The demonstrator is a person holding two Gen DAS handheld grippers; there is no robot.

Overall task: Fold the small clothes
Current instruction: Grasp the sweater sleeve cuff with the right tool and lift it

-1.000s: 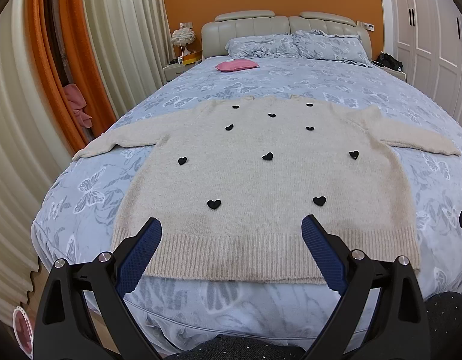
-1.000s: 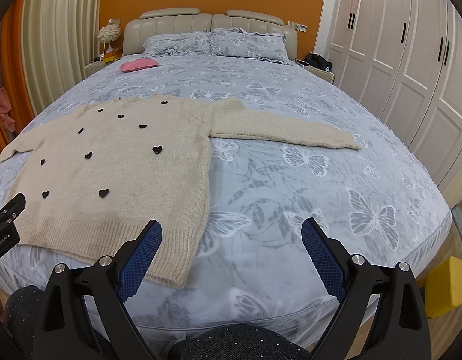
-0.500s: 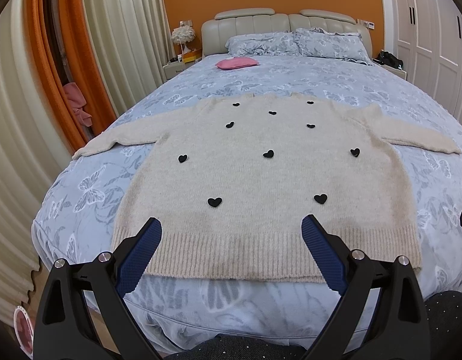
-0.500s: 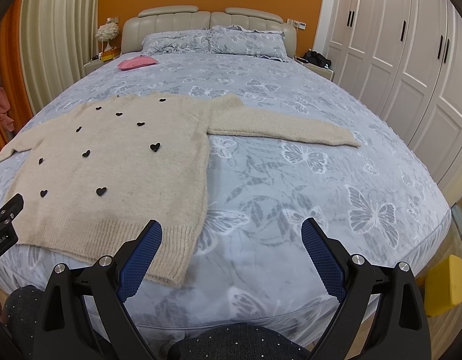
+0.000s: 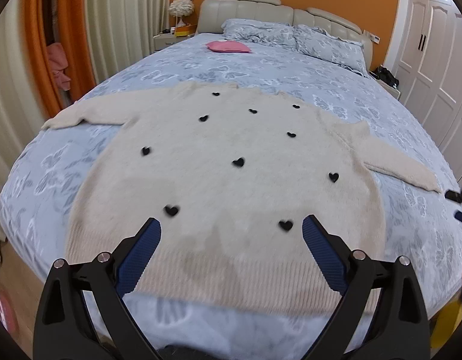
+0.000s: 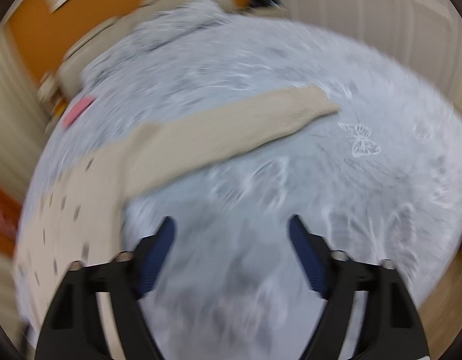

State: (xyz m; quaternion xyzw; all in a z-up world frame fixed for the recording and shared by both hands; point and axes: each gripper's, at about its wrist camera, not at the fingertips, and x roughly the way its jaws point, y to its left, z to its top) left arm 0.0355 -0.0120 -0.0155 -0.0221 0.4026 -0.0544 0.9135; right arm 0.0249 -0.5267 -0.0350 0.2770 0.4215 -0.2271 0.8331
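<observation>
A cream knit sweater (image 5: pixel 225 180) with small black hearts lies flat, face up, on the bed, both sleeves spread out. My left gripper (image 5: pixel 231 234) is open and empty, hovering over the ribbed hem. My right gripper (image 6: pixel 231 231) is open and empty above bare bedding, below the sweater's right sleeve (image 6: pixel 231 132), whose cuff (image 6: pixel 323 105) points right. The right wrist view is heavily blurred. The tip of the right gripper (image 5: pixel 458 207) shows at the right edge of the left wrist view.
The bed (image 5: pixel 365 96) has a grey-blue butterfly cover. A pink cushion (image 5: pixel 229 46) and pillows (image 5: pixel 290 37) lie near the headboard. Curtains (image 5: pixel 117 21) stand on the left, white wardrobes (image 5: pixel 434 45) on the right, a nightstand (image 5: pixel 171 37) by the headboard.
Both grippers have moved forward over the bed. The right one has swung fast and tilted toward the right sleeve, blurring its view. The sweater has not moved.
</observation>
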